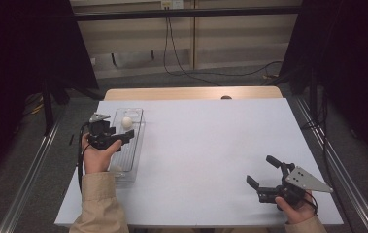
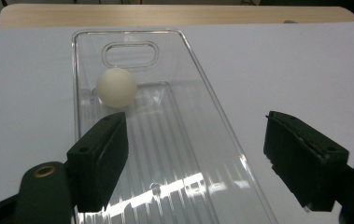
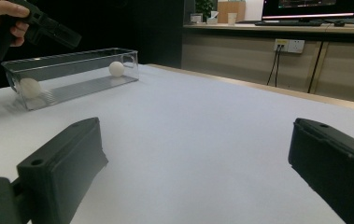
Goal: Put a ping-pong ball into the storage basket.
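White ball [image 2: 116, 87] rests free at the far end of the clear tray [image 2: 221, 135], beyond the left gripper [image 2: 195, 161], whose jaws stand apart and empty above the tray. A second ball [image 3: 30, 87] lies at the near end. Right gripper [image 1: 263, 173] hovers over the tabletop [image 1: 206, 141], well apart, jaws wide and empty.

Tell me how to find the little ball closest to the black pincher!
Look at the white table, then its left side, where a long clear plastic tray lies. Under the left gripper, at the tray's far end, sits a small white ball; another ball lies at the near end.
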`<action>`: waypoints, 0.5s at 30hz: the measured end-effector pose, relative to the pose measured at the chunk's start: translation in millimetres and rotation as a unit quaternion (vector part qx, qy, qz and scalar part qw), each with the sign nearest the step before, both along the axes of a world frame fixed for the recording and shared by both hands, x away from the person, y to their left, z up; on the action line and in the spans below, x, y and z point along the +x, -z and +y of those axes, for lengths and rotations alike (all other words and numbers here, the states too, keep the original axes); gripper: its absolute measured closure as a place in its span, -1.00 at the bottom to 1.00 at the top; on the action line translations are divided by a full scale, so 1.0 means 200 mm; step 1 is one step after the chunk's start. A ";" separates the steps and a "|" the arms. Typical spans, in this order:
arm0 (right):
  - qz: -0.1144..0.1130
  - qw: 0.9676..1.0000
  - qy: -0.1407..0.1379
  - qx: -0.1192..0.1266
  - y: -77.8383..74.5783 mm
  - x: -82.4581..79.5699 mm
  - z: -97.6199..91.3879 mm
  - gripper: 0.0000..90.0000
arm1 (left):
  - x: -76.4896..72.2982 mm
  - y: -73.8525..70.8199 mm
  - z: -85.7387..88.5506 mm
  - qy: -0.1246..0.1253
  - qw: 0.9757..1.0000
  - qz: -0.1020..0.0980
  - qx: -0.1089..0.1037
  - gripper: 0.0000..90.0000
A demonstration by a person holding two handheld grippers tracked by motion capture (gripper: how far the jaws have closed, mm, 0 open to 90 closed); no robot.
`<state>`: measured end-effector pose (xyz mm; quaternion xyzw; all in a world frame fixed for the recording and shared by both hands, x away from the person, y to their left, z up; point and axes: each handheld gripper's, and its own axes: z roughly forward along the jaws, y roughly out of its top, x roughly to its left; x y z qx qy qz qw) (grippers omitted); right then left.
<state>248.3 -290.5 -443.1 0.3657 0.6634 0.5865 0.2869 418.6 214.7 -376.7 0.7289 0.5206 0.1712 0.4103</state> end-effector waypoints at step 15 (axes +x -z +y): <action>-0.001 1.000 0.002 0.001 0.00 0.00 0.00 -0.94 | -0.08 0.03 0.01 0.007 1.000 -0.029 -0.008 -0.72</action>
